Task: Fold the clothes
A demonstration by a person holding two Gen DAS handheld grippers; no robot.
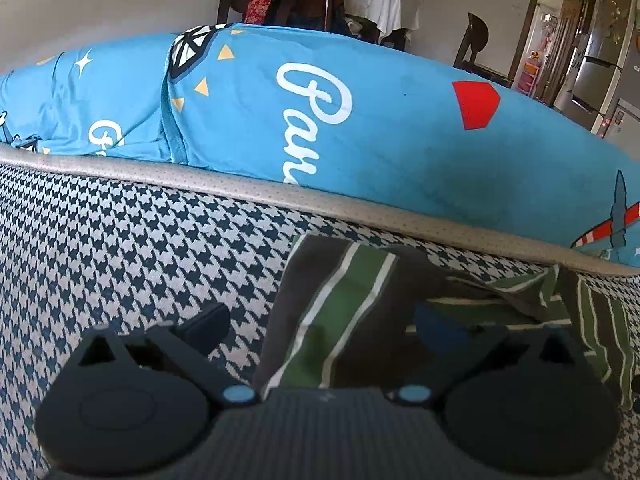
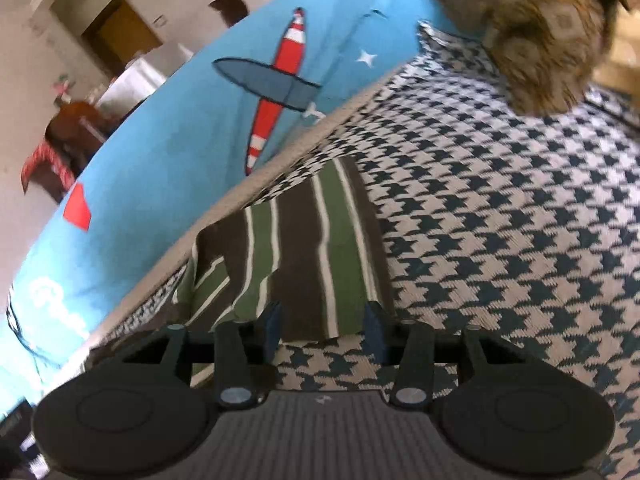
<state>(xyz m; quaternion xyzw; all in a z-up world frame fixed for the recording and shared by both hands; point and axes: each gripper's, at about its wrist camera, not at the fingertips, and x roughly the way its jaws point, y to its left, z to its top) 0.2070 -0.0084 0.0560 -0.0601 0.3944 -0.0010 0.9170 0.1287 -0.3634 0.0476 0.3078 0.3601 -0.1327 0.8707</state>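
**Striped garment on houndstooth cushion, both grippers spread**

Surface: a woven houndstooth cushion (image 1: pixel 120 240) in dark teal and off-white, edged by a beige perforated piping band (image 1: pixel 248 190). Behind it, at 12 o'clock, a smooth blue printed cover (image 1: pixel 380 128) bearing white script, a red pentagon and an aeroplane motif was recorded. Room beyond: pale walls, dark wooden chairs, a white tablecloth and a steel refrigerator (image 1: pixel 600 76) at 2 o'clock. A brown furry item (image 2: pixel 544 36) lay at 1 o'clock in the right view.

Task item: a striped garment (image 2: pixel 304 248), brown and green with thin white lines, soft and creased, was laid against the piping. The left gripper (image 1: pixel 324 322) was held open over it; the right gripper (image 2: pixel 322 326) was held apart at its near hem, nothing clamped.
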